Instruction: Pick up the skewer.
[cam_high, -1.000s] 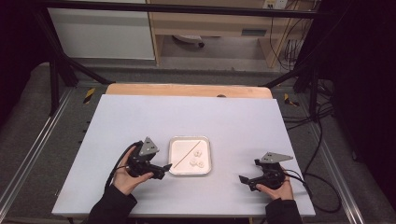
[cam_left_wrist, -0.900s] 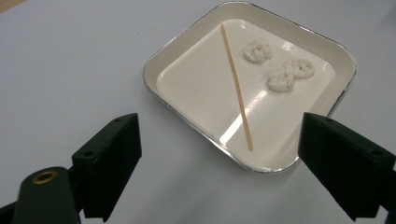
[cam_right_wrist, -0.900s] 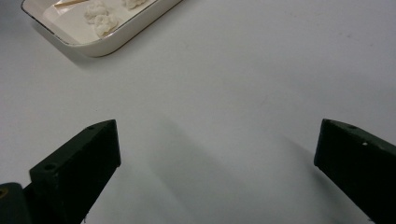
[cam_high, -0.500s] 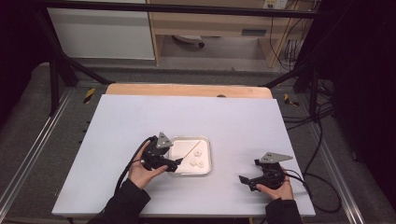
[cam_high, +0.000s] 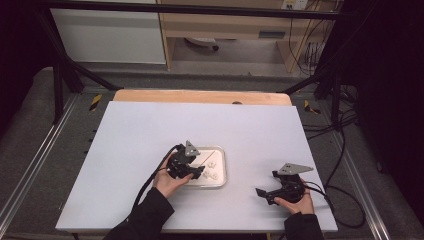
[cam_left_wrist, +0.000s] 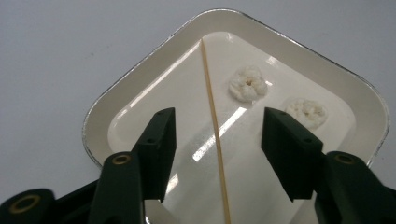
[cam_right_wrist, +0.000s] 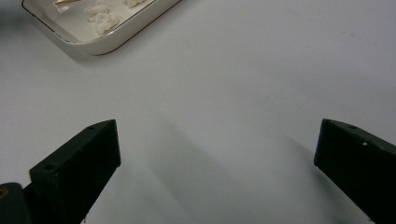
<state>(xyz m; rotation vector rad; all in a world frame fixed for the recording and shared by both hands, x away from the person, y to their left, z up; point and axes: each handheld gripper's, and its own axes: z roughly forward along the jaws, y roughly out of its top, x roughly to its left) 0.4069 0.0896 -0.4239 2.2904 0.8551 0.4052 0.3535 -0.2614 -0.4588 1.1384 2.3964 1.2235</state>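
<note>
The left gripper (cam_high: 196, 173) is hanging over the left part of the white tray (cam_high: 222, 161), which is sitting on the table (cam_high: 130, 130) near its front middle. In the left gripper view its jaws are standing about half open with a thin wooden stick (cam_left_wrist: 213, 116) lying between them on the tray floor; the pads are not touching it, and the jaws have just been closing on it. The stick is running lengthwise across the tray (cam_left_wrist: 140, 84), from the far rim toward the camera. Two small white crumbly lumps (cam_left_wrist: 248, 84) are lying just beside the stick, near the far corner, close together but apart from each other. The right gripper (cam_high: 267, 192) is resting in the person's hand near the table's front right, well apart from the tray, pointing toward it. In the right gripper view its jaws are standing wide open over bare table with nothing between them, and a corner of the tray (cam_right_wrist: 100, 45) with the lumps (cam_right_wrist: 103, 17) is showing at the upper left.
</note>
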